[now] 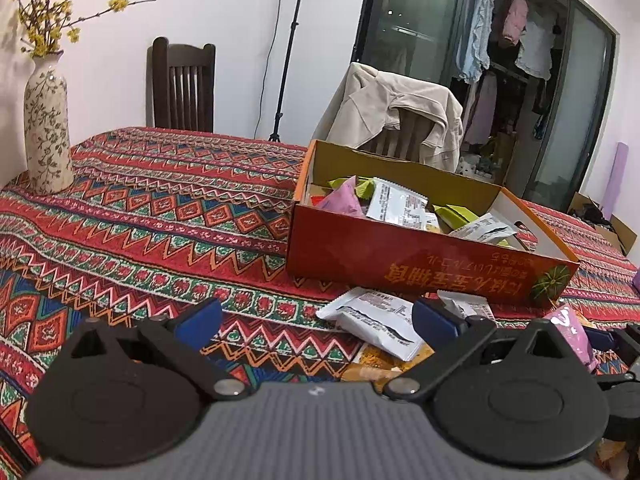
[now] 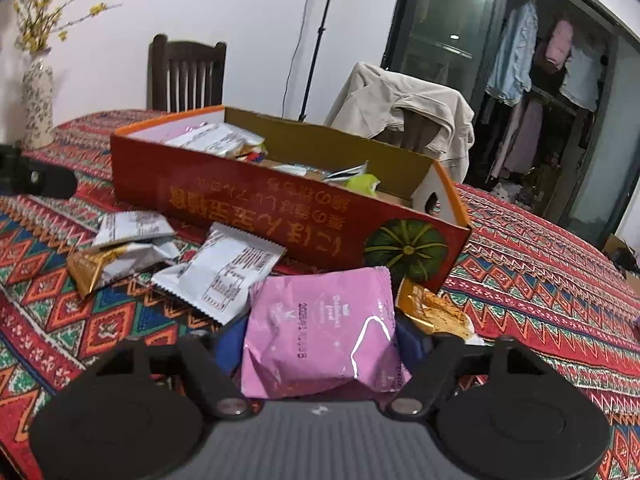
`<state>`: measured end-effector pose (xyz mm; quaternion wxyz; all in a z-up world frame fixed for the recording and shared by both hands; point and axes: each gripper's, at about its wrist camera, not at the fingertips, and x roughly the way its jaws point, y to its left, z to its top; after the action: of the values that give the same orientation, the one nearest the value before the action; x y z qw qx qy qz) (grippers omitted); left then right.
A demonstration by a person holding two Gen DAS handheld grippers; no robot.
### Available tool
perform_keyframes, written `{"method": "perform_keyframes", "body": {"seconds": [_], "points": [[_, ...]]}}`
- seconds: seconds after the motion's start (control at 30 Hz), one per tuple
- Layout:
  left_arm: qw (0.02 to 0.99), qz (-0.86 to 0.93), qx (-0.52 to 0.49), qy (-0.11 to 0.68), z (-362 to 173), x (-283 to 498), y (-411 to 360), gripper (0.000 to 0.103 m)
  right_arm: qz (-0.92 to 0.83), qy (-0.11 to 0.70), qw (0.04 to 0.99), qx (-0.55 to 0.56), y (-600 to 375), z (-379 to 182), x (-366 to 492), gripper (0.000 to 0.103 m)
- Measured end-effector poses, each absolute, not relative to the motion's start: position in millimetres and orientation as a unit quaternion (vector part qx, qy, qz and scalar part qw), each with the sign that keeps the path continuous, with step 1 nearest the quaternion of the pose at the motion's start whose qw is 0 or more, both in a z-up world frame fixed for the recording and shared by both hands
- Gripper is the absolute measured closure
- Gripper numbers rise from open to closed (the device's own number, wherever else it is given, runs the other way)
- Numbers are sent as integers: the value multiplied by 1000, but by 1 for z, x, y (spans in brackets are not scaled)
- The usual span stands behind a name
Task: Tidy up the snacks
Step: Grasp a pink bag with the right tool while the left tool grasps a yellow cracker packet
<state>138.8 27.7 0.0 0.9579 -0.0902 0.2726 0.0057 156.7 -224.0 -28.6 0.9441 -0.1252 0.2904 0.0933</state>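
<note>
White walls and a dark glass door with hung laundry stood behind the table point(image 1: 160, 208), which was covered in a red patterned cloth.

From the left wrist view, the red cardboard box point(image 1: 400, 256) sat on the table, open-topped and holding a jumble of snack packets point(image 1: 400, 204) in white, pink and green. A floral vase point(image 1: 46, 128) with yellow-blossomed twigs stood well to the left of the box, at the table's edge. A dark wooden chair point(image 1: 184, 84) stood behind the table, left of the box, and a beige jacket point(image 1: 400, 112) hung over another chair just behind the box. The left gripper point(image 1: 316, 316) had its blue-padded jaws spread wide with nothing between them but cloth. A white packet point(image 1: 372, 320) lay on the table just in front of the box, beside the gripper's right-hand finger.

From the right wrist view, the same box point(image 2: 280, 208) lay ahead, its pumpkin picture at the near right corner. The right gripper point(image 2: 316, 344) had a pink snack packet point(image 2: 320, 332) between its blue pads, which lay against the packet's two sides; the packet stood in front of the box. A white packet point(image 2: 220, 276) lay in front of the box, left of the pink one, and a gold-and-white one point(image 2: 116, 256) further left. An orange-gold packet point(image 2: 436, 308) lay by the box's near right corner.
</note>
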Motion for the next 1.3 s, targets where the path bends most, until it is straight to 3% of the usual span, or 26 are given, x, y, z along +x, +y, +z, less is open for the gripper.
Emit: {"method": "perform_keyframes", "body": {"seconds": [0.57,1.3], "points": [[953,19,-73,293,-5,146,18,0,87,215,971,-55,-249,-7,135,31],[930,0,-17,367,-30,177,-29,0,95,219,971,-25,-258,-5,134,31]]}}
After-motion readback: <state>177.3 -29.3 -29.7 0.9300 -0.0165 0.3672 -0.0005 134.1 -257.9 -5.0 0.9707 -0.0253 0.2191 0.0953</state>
